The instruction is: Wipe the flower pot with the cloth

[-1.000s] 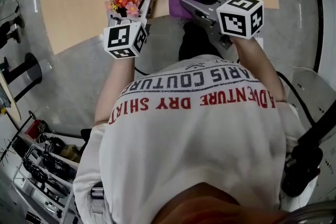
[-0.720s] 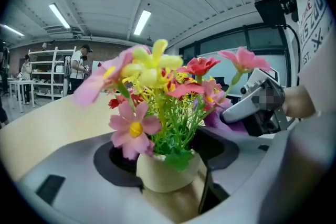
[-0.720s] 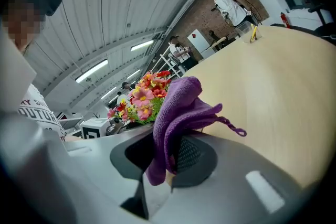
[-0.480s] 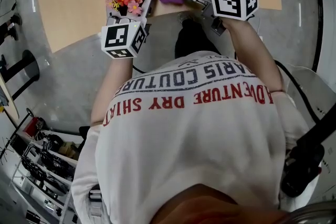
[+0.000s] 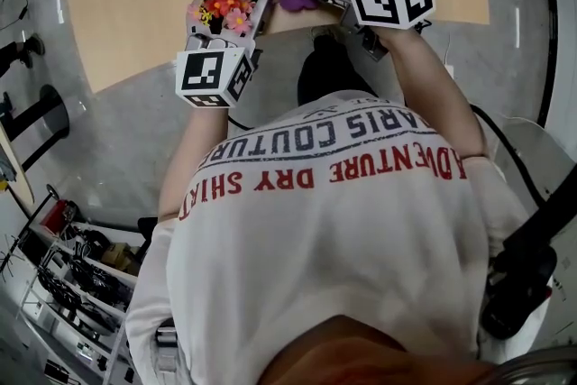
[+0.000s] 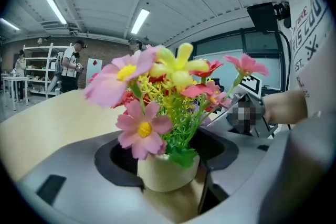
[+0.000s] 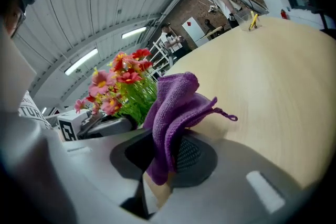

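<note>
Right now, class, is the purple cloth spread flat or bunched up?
Bunched up: in the right gripper view the cloth stands in crumpled folds, pinched by the right gripper.

Both your forearms reach up the head view from your torso: left forearm [image 5: 191, 149] at left of centre, right forearm [image 5: 431, 93] at right. Your left tool [image 6: 169, 165] has its jaws clamped on the flower pot [image 6: 157, 176], with its marker cube [image 5: 214, 75] facing the camera. Your right tool [image 7: 157, 168], at upper centre-right, pinches the cloth [image 7: 176, 105] between its jaws. The two tools sit close together, their tips angled toward each other.
</note>
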A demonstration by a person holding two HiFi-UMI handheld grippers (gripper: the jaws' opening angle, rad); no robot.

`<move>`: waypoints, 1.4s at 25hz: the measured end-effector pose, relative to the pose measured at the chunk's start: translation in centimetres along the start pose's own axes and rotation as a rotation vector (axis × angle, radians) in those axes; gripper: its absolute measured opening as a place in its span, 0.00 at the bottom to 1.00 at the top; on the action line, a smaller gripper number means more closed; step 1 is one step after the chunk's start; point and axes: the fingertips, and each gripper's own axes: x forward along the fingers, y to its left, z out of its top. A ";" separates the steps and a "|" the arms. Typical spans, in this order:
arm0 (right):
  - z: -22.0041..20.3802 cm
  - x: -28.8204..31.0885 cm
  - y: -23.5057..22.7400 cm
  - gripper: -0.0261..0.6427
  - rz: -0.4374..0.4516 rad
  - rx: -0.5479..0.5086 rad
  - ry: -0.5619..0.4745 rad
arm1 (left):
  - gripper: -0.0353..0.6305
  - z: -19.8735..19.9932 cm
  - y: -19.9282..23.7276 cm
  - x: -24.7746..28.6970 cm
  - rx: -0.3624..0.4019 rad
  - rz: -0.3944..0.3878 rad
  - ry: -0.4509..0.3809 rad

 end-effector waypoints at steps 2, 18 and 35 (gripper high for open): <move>-0.8 0.6 -0.9 0.14 -0.048 -0.019 0.062 | 0.53 -0.1 0.1 0.0 0.002 -0.003 -0.003; -2.7 2.0 -3.9 0.14 -0.139 -0.005 0.169 | 0.63 -1.0 0.8 0.0 0.003 0.068 -0.022; -2.3 -4.7 -2.3 0.14 -0.105 0.071 -0.072 | 0.70 -3.9 1.0 1.6 -0.026 0.297 0.067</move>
